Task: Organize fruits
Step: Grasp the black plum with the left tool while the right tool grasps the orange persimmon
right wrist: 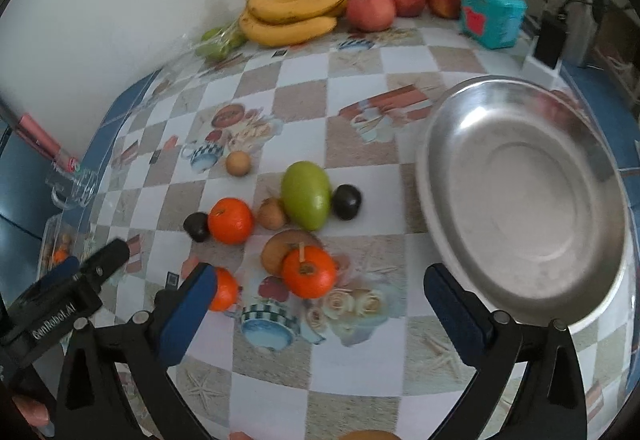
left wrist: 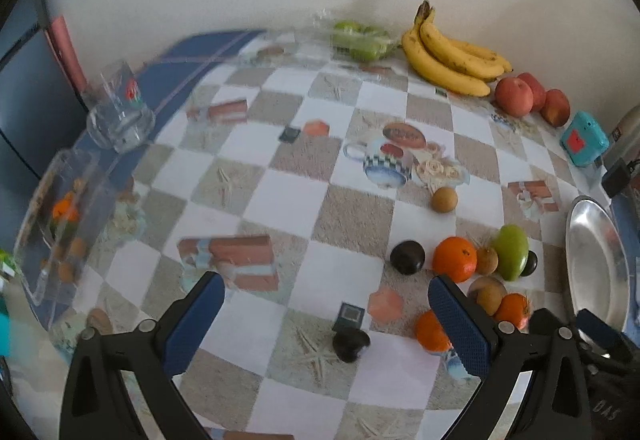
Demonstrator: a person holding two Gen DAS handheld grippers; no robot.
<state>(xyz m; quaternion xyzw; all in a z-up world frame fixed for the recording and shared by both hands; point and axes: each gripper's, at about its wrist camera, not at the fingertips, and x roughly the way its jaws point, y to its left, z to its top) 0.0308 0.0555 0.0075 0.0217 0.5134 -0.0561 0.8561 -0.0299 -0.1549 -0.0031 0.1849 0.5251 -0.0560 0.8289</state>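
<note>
Loose fruit lies in a cluster on the checked tablecloth: a green mango [right wrist: 306,195], oranges [right wrist: 231,221], dark avocados [right wrist: 346,201] and brown round fruits [right wrist: 271,214]. My right gripper [right wrist: 320,316] stands open above the cloth, with a stemmed orange [right wrist: 309,271] just ahead of its fingers and another orange [right wrist: 224,290] beside its left pad. The empty steel plate [right wrist: 520,200] lies to its right. My left gripper [left wrist: 328,320] is open too, over a small dark fruit [left wrist: 350,346]. The cluster, with the mango [left wrist: 510,252], sits by its right finger.
Bananas [right wrist: 292,16], red apples [right wrist: 370,11] and a bag of green fruit [left wrist: 362,40] line the back wall. A teal pack [right wrist: 492,14] stands at the back right. A glass [left wrist: 120,112] and a clear plastic box [left wrist: 60,220] sit at the left edge.
</note>
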